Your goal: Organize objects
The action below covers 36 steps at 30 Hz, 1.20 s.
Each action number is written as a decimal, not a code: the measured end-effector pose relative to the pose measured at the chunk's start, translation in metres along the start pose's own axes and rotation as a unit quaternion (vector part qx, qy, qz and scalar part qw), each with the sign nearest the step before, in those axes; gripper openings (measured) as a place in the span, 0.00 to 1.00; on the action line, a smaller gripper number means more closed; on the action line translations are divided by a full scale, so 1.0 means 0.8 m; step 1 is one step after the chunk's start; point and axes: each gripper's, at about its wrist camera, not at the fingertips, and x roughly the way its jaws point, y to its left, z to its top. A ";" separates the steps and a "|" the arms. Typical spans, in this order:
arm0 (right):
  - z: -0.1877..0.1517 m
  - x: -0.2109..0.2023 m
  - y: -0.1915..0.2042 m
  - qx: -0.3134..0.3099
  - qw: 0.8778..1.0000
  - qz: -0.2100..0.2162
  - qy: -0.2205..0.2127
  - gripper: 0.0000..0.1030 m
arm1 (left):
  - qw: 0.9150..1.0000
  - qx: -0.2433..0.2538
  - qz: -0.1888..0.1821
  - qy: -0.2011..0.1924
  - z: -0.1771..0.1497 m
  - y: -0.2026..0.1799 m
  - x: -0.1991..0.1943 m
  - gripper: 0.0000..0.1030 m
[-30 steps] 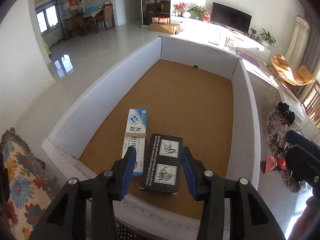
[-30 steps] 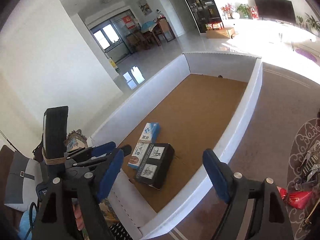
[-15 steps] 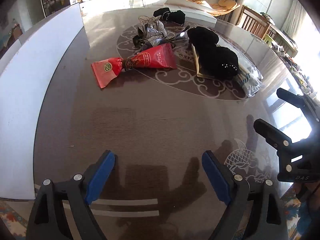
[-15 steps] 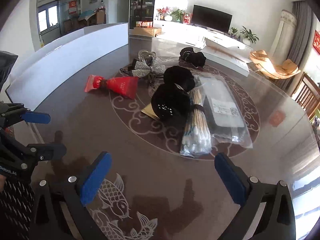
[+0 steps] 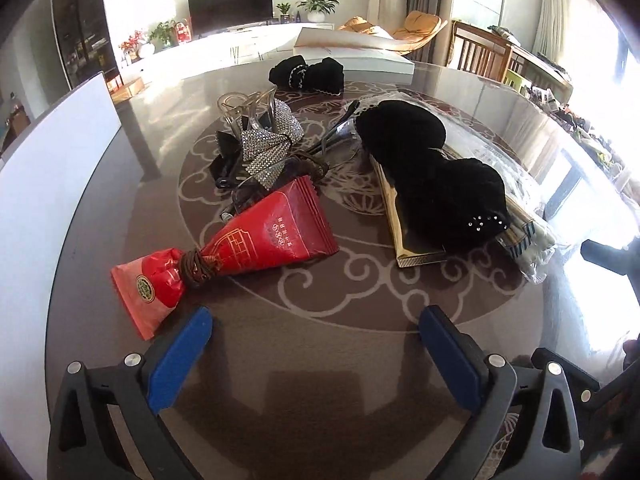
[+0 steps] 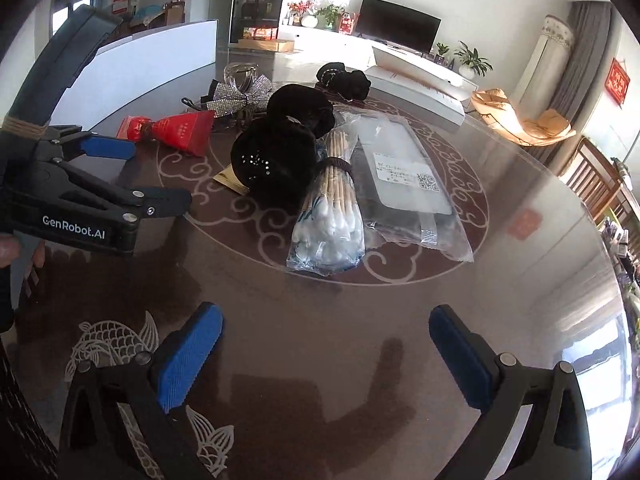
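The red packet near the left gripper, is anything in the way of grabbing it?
No, nothing visible. The red packet lies just ahead of the open left gripper, with only bare table between. The sparkly bow sits behind it.

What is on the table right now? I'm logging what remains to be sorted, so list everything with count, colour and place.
red packet bundle: one, red, tied with brown cord, nearest the left gripper.
rhinestone bow: one, silver, behind the red bundle.
clear hair claw: one, transparent, behind the bow.
black fuzzy items: a pile, black, table centre.
black scrunchie: one, black, far side.
cotton swabs: one bagged bundle, white tips, right of the black pile.
flat plastic pouch: one, clear and grey, right of the swabs.
white box wall: white, left edge.
left gripper: open, empty.
right gripper: open, empty.
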 end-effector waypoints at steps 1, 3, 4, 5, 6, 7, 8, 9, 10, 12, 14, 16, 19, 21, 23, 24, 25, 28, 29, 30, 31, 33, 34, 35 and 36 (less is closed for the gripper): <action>0.000 0.000 0.001 0.001 1.000 0.001 0.001 1.00 | 1.000 0.000 0.001 0.000 0.000 0.000 0.000 1.00; 0.000 0.000 0.003 0.001 1.000 0.002 0.002 1.00 | 1.000 0.000 0.000 0.000 -0.001 0.000 0.001 1.00; 0.000 0.000 0.003 0.001 1.000 0.001 0.001 1.00 | 1.000 0.000 0.000 0.000 -0.001 0.000 0.000 1.00; 0.000 -0.002 0.004 -0.002 1.000 -0.002 0.000 1.00 | 1.000 0.001 0.000 0.000 0.000 0.000 0.000 1.00; 0.000 -0.003 0.006 -0.005 1.000 -0.006 -0.001 1.00 | 1.000 0.001 0.000 0.000 0.000 0.000 0.000 1.00; 0.000 -0.004 0.008 -0.009 1.000 -0.011 -0.004 1.00 | 1.000 0.001 0.000 0.000 0.000 0.000 -0.001 1.00; 0.001 -0.005 0.011 -0.014 1.000 -0.017 -0.006 1.00 | 1.000 0.001 0.000 0.000 0.000 0.001 0.000 1.00; 0.000 -0.006 0.014 -0.019 0.999 -0.024 -0.009 1.00 | 1.000 0.001 0.000 0.000 0.000 0.001 0.000 1.00; 0.000 -0.008 0.016 -0.024 0.999 -0.031 -0.012 1.00 | 1.000 0.001 0.000 0.000 0.000 0.001 0.000 1.00; -0.001 -0.009 0.020 -0.034 0.998 -0.043 -0.017 1.00 | 1.000 0.001 0.000 0.000 0.000 0.001 -0.001 1.00; -0.001 -0.010 0.023 -0.038 0.998 -0.048 -0.019 1.00 | 1.000 0.001 0.000 0.000 0.000 0.001 0.000 1.00; -0.001 -0.010 0.021 -0.036 0.998 -0.045 -0.018 1.00 | 1.000 0.001 0.000 0.000 0.000 0.001 -0.001 1.00; -0.001 -0.008 0.017 -0.027 0.999 -0.034 -0.013 1.00 | 1.000 0.001 0.000 0.000 0.000 0.001 -0.001 1.00; -0.001 -0.006 0.014 -0.021 0.999 -0.027 -0.010 1.00 | 1.000 0.001 0.000 0.000 0.000 0.001 -0.001 1.00; 0.000 -0.005 0.011 -0.016 1.000 -0.020 -0.007 1.00 | 1.000 0.001 0.000 0.000 0.000 0.001 -0.001 1.00; 0.000 -0.004 0.010 -0.014 1.000 -0.017 -0.006 1.00 | 1.000 0.001 0.000 0.000 0.000 0.001 -0.001 1.00; 0.000 -0.004 0.009 -0.012 1.000 -0.016 -0.005 1.00 | 1.000 0.001 0.000 0.000 0.000 0.001 -0.001 1.00; -0.002 -0.004 0.009 -0.011 1.000 -0.014 -0.005 1.00 | 1.000 0.001 0.000 0.000 0.000 0.001 -0.001 1.00; -0.002 -0.005 0.010 -0.012 1.000 -0.016 -0.005 1.00 | 1.000 0.001 0.000 0.000 0.000 0.001 -0.001 1.00; -0.002 -0.005 0.011 -0.014 1.000 -0.018 -0.006 1.00 | 1.000 0.001 0.000 0.000 0.000 0.001 -0.001 1.00; -0.002 -0.006 0.012 -0.016 1.000 -0.020 -0.007 1.00 | 1.000 0.001 0.000 0.000 0.000 0.002 -0.001 1.00; -0.002 -0.006 0.013 -0.018 1.000 -0.022 -0.008 1.00 | 1.000 0.001 0.000 0.000 0.000 0.002 -0.001 1.00; -0.002 -0.006 0.013 -0.017 1.000 -0.021 -0.008 1.00 | 1.000 0.001 0.000 0.000 0.000 0.002 -0.001 1.00; -0.002 -0.006 0.012 -0.016 1.000 -0.020 -0.007 1.00 | 1.000 0.001 0.000 0.000 0.000 0.002 -0.001 1.00; -0.002 -0.005 0.011 -0.014 1.000 -0.017 -0.006 1.00 | 1.000 0.001 0.000 0.000 0.001 0.002 -0.002 1.00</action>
